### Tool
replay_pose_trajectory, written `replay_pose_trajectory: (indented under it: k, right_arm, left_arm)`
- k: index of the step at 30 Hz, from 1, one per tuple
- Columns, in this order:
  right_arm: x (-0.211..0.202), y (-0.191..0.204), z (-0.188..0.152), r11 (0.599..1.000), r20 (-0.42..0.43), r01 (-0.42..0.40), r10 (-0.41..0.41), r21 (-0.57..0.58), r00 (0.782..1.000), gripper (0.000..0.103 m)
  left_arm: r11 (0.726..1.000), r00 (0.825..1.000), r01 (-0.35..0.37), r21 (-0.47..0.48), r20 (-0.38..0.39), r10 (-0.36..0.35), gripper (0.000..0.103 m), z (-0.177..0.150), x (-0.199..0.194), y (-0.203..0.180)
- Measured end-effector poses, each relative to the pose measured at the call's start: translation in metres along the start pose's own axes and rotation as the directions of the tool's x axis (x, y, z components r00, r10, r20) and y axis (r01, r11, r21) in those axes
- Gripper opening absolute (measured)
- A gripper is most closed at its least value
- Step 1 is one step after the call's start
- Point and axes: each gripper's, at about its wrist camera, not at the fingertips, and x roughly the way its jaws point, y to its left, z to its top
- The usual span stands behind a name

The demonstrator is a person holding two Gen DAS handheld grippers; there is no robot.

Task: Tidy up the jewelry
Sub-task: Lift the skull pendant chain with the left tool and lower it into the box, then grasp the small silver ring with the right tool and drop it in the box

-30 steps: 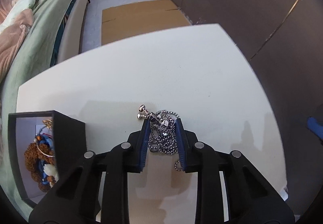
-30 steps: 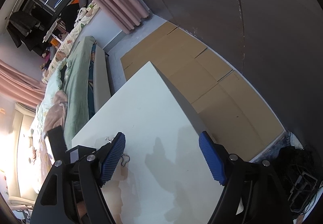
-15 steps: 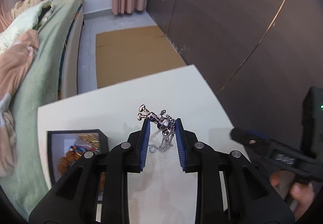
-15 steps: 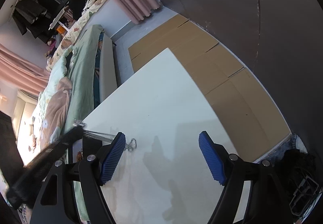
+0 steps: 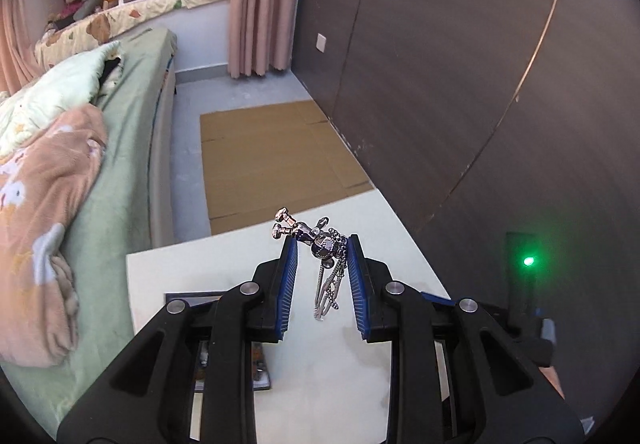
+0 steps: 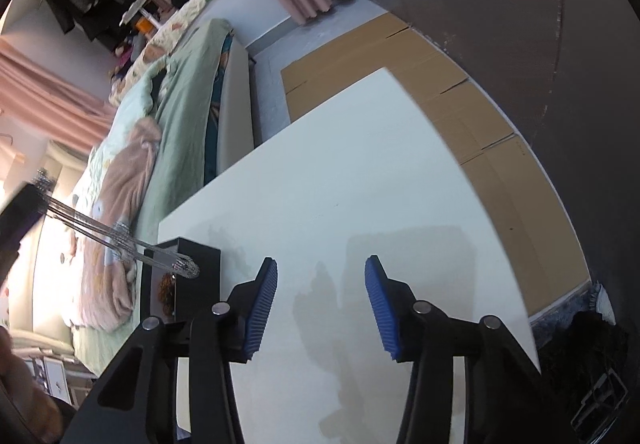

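L gripper (image 5: 322, 244) pinches silver pendant necklace (image 5: 320, 242) frame center, chain dangling above white table (image 5: 320, 384). R gripper (image 6: 320, 276) lower center: jaws just narrowing, nothing between; black box (image 6: 200, 276) at left.

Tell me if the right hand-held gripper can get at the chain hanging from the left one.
Probably yes. The right hand-held gripper is empty, its jaws just closing partway, and the chain dangles freely over the black box, nothing between them.

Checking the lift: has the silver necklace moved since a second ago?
Yes. The silver necklace, pinched in the left gripper, has risen off the white table; its chain now dangles.
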Motion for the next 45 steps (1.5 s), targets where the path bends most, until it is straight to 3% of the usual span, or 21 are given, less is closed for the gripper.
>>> replay_pose_trajectory:
  k: [8,12,24,25,27,28,33,40,42,44,45]
  right_arm:
    - [0.029,0.039,-0.007,0.991,-0.057,0.03,-0.038,-0.129,0.998,0.038]
    - [0.046,0.055,-0.01,0.98,-0.08,0.05,-0.067,-0.19,0.995,0.03]
    - [0.084,0.091,-0.019,0.933,-0.099,0.139,-0.181,-0.332,0.979,0.026]
    - [0.088,0.094,-0.02,0.925,-0.098,0.154,-0.199,-0.347,0.975,0.026]
    - [0.094,0.097,-0.021,0.911,-0.094,0.186,-0.235,-0.369,0.967,0.024]
    - [0.098,0.099,-0.023,0.902,-0.095,0.201,-0.255,-0.383,0.962,0.019]
    - [0.103,0.107,-0.025,0.869,-0.059,0.25,-0.303,-0.427,0.951,0.012]
    - [0.086,0.106,-0.017,0.894,-0.047,0.211,-0.249,-0.396,0.967,0.012]
    - [0.077,0.107,-0.014,0.909,-0.042,0.178,-0.209,-0.376,0.977,0.011]
    - [0.068,0.109,-0.013,0.919,-0.038,0.149,-0.175,-0.366,0.984,0.012]
    - [0.066,0.109,-0.013,0.922,-0.039,0.136,-0.161,-0.362,0.986,0.012]
  left_arm:
    - [0.999,0.999,-0.04,-0.037,0.02,0.04,0.025,-0.002,-0.02,0.036]
    - [0.996,0.998,-0.057,-0.067,0.015,0.058,0.025,-0.007,-0.023,0.057]
    - [0.99,0.997,-0.079,-0.118,-0.019,0.077,0.025,-0.02,-0.012,0.108]
    - [0.99,0.997,-0.077,-0.119,-0.018,0.075,0.015,-0.02,-0.011,0.11]
    - [0.989,0.997,-0.073,-0.129,-0.025,0.07,0.003,-0.02,-0.007,0.115]
    - [0.988,0.997,-0.07,-0.136,-0.028,0.067,0.003,-0.019,-0.006,0.119]
    - [0.988,0.998,-0.064,-0.143,-0.028,0.06,0.003,-0.018,-0.002,0.127]
    - [0.988,0.997,-0.054,-0.144,-0.061,0.046,0.003,-0.033,0.01,0.128]
    - [0.986,0.997,-0.049,-0.157,-0.072,0.038,0.013,-0.041,0.016,0.13]
    - [0.983,0.997,-0.044,-0.178,-0.064,0.034,0.056,-0.049,0.019,0.133]
    - [0.982,0.998,-0.046,-0.182,-0.051,0.037,0.059,-0.052,0.019,0.134]
